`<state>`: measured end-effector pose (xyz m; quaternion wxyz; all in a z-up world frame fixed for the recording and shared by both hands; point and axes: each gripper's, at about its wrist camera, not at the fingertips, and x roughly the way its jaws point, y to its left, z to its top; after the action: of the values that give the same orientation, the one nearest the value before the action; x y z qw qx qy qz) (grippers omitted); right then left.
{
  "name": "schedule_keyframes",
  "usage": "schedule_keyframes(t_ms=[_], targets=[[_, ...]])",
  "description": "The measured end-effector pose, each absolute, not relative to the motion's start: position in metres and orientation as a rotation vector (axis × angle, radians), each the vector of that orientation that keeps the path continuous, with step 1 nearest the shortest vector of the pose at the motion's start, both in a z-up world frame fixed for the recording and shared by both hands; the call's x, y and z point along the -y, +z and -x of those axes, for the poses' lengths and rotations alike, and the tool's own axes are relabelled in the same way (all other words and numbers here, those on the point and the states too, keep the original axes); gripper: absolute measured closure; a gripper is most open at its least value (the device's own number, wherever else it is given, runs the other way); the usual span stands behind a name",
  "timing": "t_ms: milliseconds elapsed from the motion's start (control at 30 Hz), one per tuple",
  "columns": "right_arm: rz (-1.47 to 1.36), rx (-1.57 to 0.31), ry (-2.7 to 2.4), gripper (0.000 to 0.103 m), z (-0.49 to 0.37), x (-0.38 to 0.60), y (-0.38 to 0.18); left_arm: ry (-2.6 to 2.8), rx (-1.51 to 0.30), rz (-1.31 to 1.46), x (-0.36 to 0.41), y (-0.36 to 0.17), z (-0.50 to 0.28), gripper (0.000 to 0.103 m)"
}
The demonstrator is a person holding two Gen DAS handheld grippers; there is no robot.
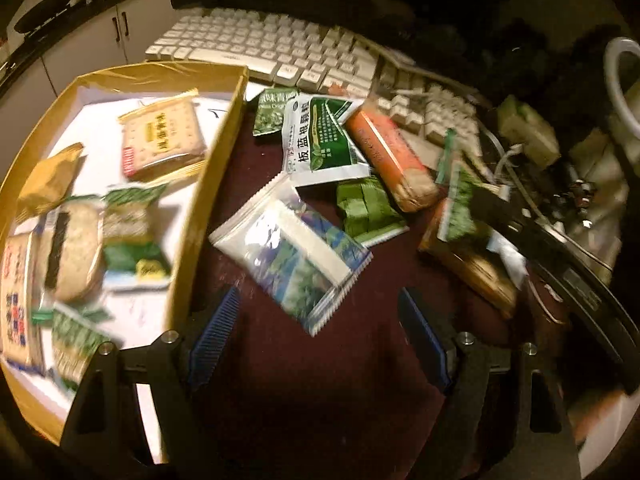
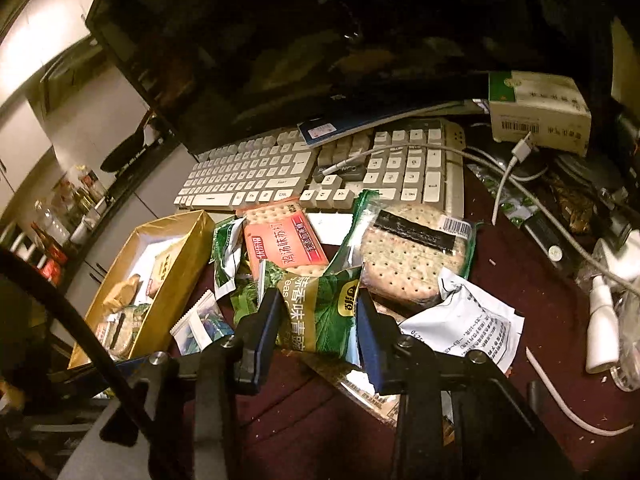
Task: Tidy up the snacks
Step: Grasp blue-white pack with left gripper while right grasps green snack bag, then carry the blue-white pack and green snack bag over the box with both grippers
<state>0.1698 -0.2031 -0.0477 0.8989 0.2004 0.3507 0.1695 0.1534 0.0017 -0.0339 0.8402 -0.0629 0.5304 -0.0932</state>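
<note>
A gold cardboard box (image 1: pixel 200 184) at the left holds several snack packs, among them a square cracker pack (image 1: pixel 164 136). On the dark red cloth beside it lie a clear blue-and-white packet (image 1: pixel 292 256), a white-green sachet (image 1: pixel 320 140), a green pack (image 1: pixel 368 210) and an orange cracker sleeve (image 1: pixel 392 160). My left gripper (image 1: pixel 318 300) hangs open just above the clear packet's near corner, nothing between its fingers. My right gripper (image 2: pixel 318 320) is shut on a green pea snack packet (image 2: pixel 320 312), in front of a round cracker pack (image 2: pixel 412 256) and the orange cracker pack (image 2: pixel 280 240). The box (image 2: pixel 180 264) stands to its left.
A white keyboard (image 1: pixel 272 44) and a dark monitor (image 2: pixel 304 40) stand behind the pile. A paper leaflet (image 2: pixel 472 324), a white cable (image 2: pixel 504 176), a carton (image 2: pixel 540 112) and a spray bottle (image 2: pixel 600 332) crowd the right side. Bare cloth (image 1: pixel 320 400) lies near me.
</note>
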Motion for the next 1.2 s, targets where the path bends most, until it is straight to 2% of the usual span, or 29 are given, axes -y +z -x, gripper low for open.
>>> schedule_keyframes(t_ms=[333,467,567,633,800,900,1067,1100,1200], targets=[[-0.460,-0.716,0.354,0.066,-0.167,0.208,-0.049,0.035,-1.158,0.156,0.005,-0.050,-0.198,0.022],[-0.463,-0.718,0.350,0.066,-0.167,0.209,-0.050,0.045,-1.139,0.024,0.021,-0.059,-0.198,0.022],[-0.471,-0.720,0.356,0.066,-0.166,0.210,-0.051,-0.013,-1.086,-0.065,0.029,-0.062,-0.182,0.039],[-0.475,-0.716,0.358,0.066,-0.167,0.211,-0.051,-0.094,-1.079,-0.090,0.028,-0.064,-0.165,0.040],[-0.471,-0.718,0.378,0.066,-0.167,0.207,-0.051,-0.208,-1.055,-0.136,0.025,-0.063,-0.125,0.037],[-0.453,-0.719,0.389,0.066,-0.167,0.203,-0.051,-0.179,-1.046,-0.124,0.020,-0.054,-0.120,0.027],[-0.447,-0.720,0.379,0.066,-0.168,0.202,-0.054,-0.138,-1.109,-0.190,0.036,-0.065,-0.120,0.027],[-0.448,-0.719,0.376,0.066,-0.168,0.202,-0.054,-0.130,-1.098,-0.189,0.036,-0.067,-0.118,0.028],[-0.448,-0.715,0.372,0.066,-0.168,0.202,-0.055,-0.161,-1.087,-0.162,0.033,-0.068,-0.111,0.044]])
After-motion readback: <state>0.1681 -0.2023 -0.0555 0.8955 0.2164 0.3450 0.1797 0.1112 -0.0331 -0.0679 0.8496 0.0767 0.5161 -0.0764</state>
